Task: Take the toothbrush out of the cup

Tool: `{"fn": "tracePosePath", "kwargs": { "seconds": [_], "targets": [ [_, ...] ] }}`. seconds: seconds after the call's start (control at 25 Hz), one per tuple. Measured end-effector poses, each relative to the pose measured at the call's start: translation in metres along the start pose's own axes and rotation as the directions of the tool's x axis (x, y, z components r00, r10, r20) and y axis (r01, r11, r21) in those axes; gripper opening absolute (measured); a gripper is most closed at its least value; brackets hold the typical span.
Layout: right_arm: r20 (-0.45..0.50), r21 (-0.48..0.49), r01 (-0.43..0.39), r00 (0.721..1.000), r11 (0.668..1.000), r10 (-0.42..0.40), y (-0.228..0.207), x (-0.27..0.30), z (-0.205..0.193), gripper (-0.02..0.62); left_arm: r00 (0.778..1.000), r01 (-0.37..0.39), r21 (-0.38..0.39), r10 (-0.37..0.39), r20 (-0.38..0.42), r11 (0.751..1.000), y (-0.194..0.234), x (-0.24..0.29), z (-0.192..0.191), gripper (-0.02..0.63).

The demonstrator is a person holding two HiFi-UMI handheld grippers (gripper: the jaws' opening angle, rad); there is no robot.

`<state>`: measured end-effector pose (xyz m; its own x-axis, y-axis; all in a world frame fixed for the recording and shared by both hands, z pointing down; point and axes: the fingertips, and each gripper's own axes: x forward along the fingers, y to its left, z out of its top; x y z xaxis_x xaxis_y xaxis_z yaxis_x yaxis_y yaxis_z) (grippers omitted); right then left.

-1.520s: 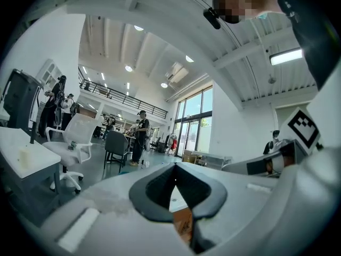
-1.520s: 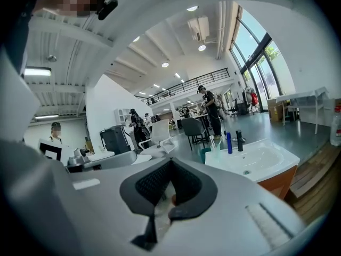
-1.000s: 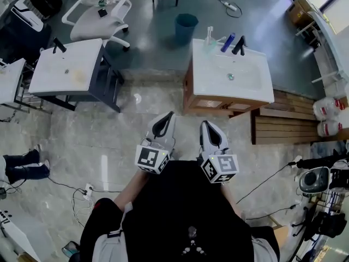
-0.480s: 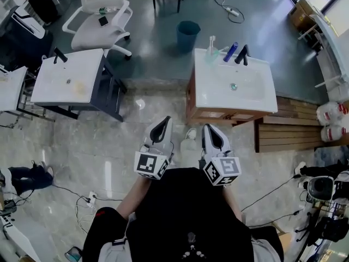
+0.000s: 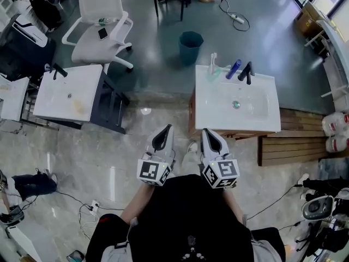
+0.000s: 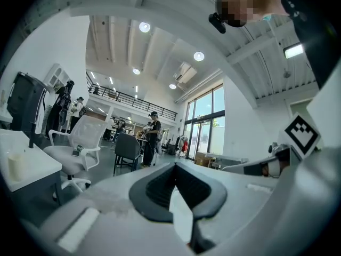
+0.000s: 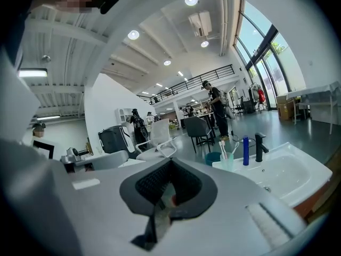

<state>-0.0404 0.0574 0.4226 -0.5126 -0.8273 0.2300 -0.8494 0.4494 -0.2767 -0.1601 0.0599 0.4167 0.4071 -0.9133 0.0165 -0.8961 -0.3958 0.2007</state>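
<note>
**Task item.** The white-handled toothbrush (image 5: 213, 58) stands upright in a pale green translucent cup (image 5: 212, 72). The cup sits on the rear left corner of the white rectangular ceramic basin (image 5: 256, 116), on the flat ledge behind the bowl, clear of the drain. The right gripper view shows more than one stem in the cup; how many are brushes cannot be told.

**Adjacent items.** A blue cylindrical bottle (image 5: 233, 68) and a black metal faucet (image 5: 248, 71) stand just beside the cup on the same ledge. The basin rests on a brown wooden cabinet (image 5: 240, 135). A teal round waste bin (image 5: 191, 39) stands on the floor behind it.

**Grippers.** The left gripper (image 5: 165, 131) and the right gripper (image 5: 206, 133) are held side by side close to the person's body, tips forward. Each has its jaws closed together with nothing between them. Both are well apart from the cup, with the whole basin between.

**Assessment.**
- The extraction appears not yet begun; low, closed grippers suit a walking approach.
- The next move likely calls for stepping up to the cabinet, parting one pair of jaws, reaching over the bowl and taking the handle above the cup rim.
- The bottle just beside the cup limits side clearance.
- A slanted pull could tip the light cup, so a straight upward lift is advisable.
</note>
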Motion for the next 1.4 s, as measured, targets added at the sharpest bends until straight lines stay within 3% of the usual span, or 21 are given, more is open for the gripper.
{"fn": "tracePosePath", "kwargs": {
  "seconds": [0.68,0.92,1.4],
  "targets": [
    [-0.020,-0.005,-0.095,0.995,0.995,0.095,-0.101,0.096,0.052,0.002,0.999,-0.043,0.030,0.043,0.007,0.999,0.004,0.146,0.009,0.002],
    [-0.026,-0.022,-0.089,0.996,0.996,0.088,-0.129,0.111,0.061,0.002,0.997,-0.074,0.024,0.074,0.012,0.997,0.008,0.170,0.005,0.002],
    [-0.067,-0.051,-0.050,0.997,0.997,0.046,-0.151,0.170,0.073,0.002,1.000,-0.020,0.029,0.020,-0.007,0.999,0.042,0.233,0.007,0.002]
  ]
}}
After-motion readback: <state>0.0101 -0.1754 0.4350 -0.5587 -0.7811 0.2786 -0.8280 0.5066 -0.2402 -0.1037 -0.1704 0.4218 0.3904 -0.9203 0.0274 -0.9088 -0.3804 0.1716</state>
